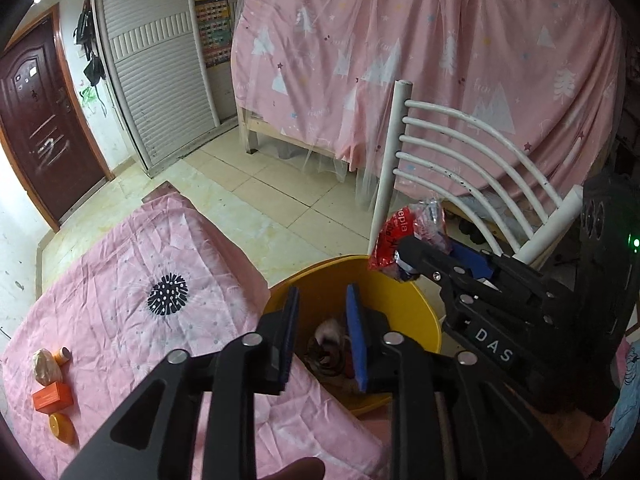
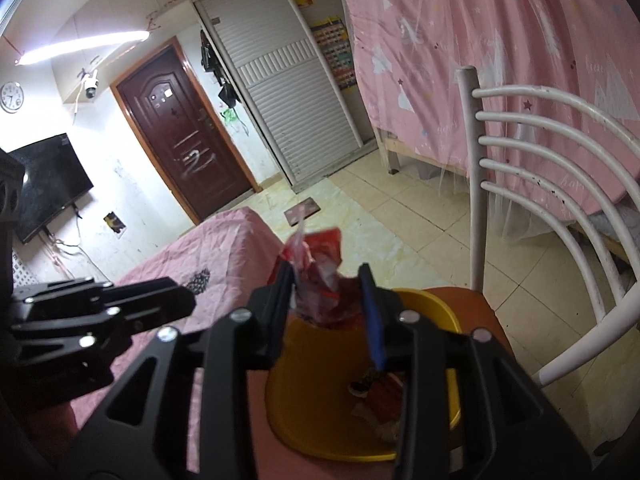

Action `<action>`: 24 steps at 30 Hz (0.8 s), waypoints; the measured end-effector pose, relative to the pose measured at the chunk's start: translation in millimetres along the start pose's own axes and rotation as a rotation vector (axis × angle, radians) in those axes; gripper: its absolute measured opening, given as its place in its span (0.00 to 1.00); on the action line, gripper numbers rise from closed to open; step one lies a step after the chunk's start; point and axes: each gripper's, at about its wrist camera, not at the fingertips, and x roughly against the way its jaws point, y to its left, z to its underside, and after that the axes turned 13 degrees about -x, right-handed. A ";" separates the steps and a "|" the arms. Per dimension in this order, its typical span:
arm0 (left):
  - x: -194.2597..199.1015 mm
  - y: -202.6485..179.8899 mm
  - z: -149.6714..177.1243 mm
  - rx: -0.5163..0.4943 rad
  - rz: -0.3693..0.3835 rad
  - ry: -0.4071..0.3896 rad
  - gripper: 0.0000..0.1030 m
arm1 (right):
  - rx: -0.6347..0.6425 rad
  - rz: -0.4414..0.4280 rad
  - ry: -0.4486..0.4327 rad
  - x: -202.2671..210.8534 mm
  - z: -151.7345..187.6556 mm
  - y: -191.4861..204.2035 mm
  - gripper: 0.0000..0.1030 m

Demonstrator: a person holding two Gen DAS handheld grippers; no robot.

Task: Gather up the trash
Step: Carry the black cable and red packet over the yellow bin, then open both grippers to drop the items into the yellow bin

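A yellow bin stands on a chair seat beside the pink-covered table; trash lies at its bottom. My left gripper is open and empty over the bin's near rim. My right gripper is shut on a crumpled red plastic wrapper and holds it above the bin. The wrapper also shows in the left wrist view, over the bin's far rim. Trash lies in the bin in the right wrist view too.
An orange box, an orange lid, a small orange bottle and a beige lump lie on the table's left. The white chair back rises behind the bin. A pink-draped bed stands behind.
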 end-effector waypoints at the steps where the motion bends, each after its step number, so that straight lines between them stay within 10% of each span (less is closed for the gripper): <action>1: 0.5 0.5 0.3 0.002 0.000 0.000 0.28 | -0.005 -0.002 -0.001 0.3 -0.4 0.0 0.42; 24: 65.8 70.2 28.3 0.127 -0.117 -0.117 0.65 | 0.116 -0.038 0.042 -19.2 11.5 73.8 0.68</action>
